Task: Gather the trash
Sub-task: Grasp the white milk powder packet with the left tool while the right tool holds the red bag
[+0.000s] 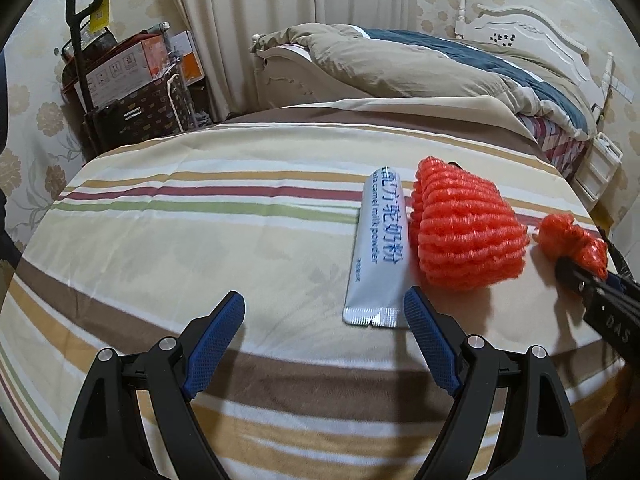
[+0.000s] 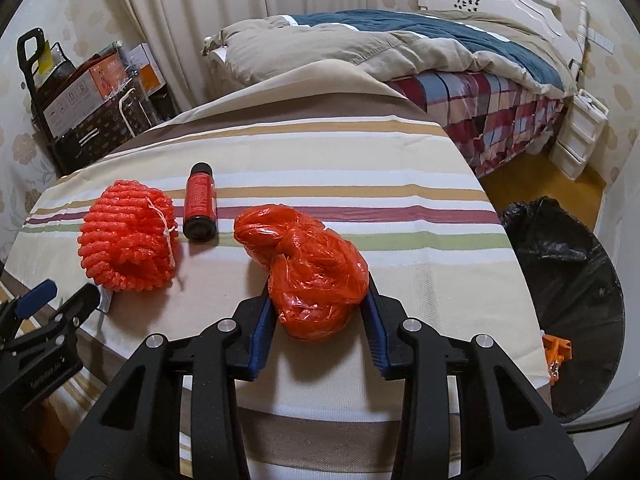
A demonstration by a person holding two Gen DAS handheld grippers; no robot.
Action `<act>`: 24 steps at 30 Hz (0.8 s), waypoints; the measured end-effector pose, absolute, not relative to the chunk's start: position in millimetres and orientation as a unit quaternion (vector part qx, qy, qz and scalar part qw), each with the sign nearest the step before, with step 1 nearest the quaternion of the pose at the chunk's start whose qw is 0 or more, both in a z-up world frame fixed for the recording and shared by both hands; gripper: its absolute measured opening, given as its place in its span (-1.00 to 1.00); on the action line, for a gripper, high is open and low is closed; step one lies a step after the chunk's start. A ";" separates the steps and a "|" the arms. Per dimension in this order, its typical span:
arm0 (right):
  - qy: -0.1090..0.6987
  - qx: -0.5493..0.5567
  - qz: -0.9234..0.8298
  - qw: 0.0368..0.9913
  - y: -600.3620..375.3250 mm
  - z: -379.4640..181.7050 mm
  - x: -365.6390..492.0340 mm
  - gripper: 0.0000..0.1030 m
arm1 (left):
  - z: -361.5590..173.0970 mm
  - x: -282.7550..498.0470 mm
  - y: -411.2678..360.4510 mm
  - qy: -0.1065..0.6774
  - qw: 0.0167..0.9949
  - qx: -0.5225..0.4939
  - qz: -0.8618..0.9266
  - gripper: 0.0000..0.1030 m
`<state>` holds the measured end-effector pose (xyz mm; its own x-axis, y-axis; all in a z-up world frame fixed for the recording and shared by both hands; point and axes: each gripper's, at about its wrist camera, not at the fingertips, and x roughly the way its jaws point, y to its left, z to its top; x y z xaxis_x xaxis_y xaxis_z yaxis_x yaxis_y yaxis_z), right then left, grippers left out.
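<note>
right wrist view: right gripper (image 2: 320, 312) has its blue pads pressed on both sides of a crumpled red plastic bag (image 2: 310, 266), which sits on the striped tablecloth (image 2: 400, 240). jaws closed on the bag. just left of the bag a small red bottle (image 2: 200, 204) with a black cap lies on its side; its label print is too small to read. left of the bottle is an orange-red foam net (image 2: 128, 236) with a white string tied on it. off the table's right edge, a bin lined with a black bag (image 2: 560, 248) stands on the floor.

left wrist view: left gripper (image 1: 324, 312) stands wide open above the cloth, nothing between the pads. its right pad is just beside the crimped near end of a silver sachet (image 1: 378, 248), printed in blue with chinese characters and "camel milk powder". the foam net (image 1: 468, 228) lies just right of the sachet. the right gripper's body at the far right edge reads "das".

view differences: sachet is almost wholly hidden in the right wrist view; bottle and bin do not show in the left wrist view. both show a bed (image 2: 440, 52) behind and boxes in a trolley (image 1: 120, 80) at left.
</note>
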<state>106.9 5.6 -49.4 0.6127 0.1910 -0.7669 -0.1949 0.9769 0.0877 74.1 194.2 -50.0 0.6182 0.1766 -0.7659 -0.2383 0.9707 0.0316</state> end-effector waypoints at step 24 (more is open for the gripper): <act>0.427 0.000 0.110 0.897 5.8 -49.5 107.1 -0.22 | -55.0 93.5 186.3 0.434 0.896 -0.026 0.086 -0.13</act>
<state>107.1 5.8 -49.5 0.6103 0.1980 -0.7670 -0.1977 0.9757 0.0945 93.5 186.3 -55.0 0.6085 0.1323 -0.7825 -0.1768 0.9838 0.0288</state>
